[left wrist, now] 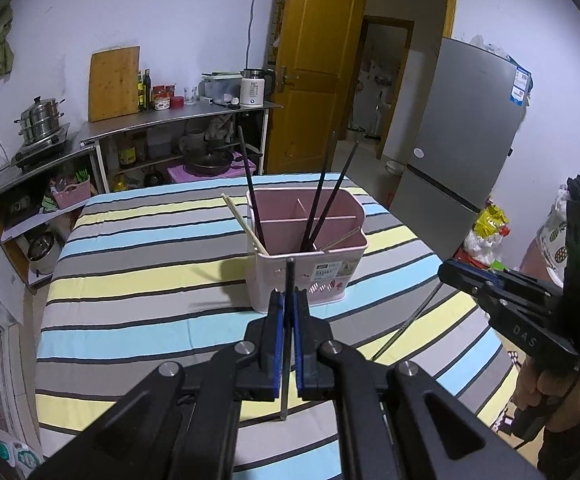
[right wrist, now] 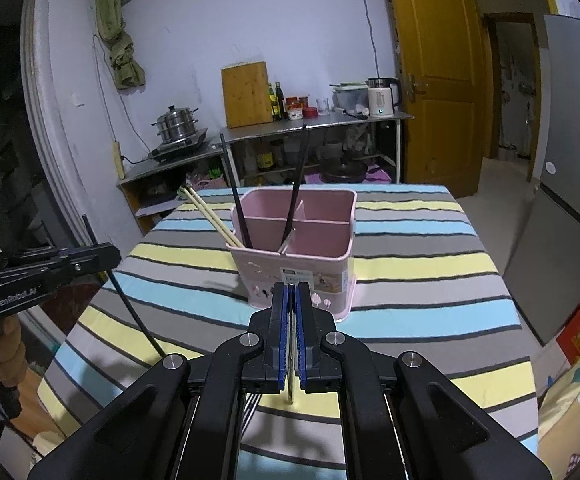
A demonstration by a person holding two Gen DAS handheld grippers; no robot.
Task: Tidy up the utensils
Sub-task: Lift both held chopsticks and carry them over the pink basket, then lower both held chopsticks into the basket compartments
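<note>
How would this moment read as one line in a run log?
left tongs: shut on black chopstick | right tongs: shut on silver metal chopstick | pink plastic divided utensil basket: ahead, on striped tablecloth

Ahead of the black, blue-padded left gripper (left wrist: 289,300): pink divided utensil basket (left wrist: 342,236) holding black chopsticks (left wrist: 250,184) and pale wooden chopsticks (left wrist: 244,220), on a tablecloth (left wrist: 138,248) striped blue, yellow, grey with thin black lines; beyond, yellow-brown door (left wrist: 314,64), silver fridge (left wrist: 458,132)
</note>
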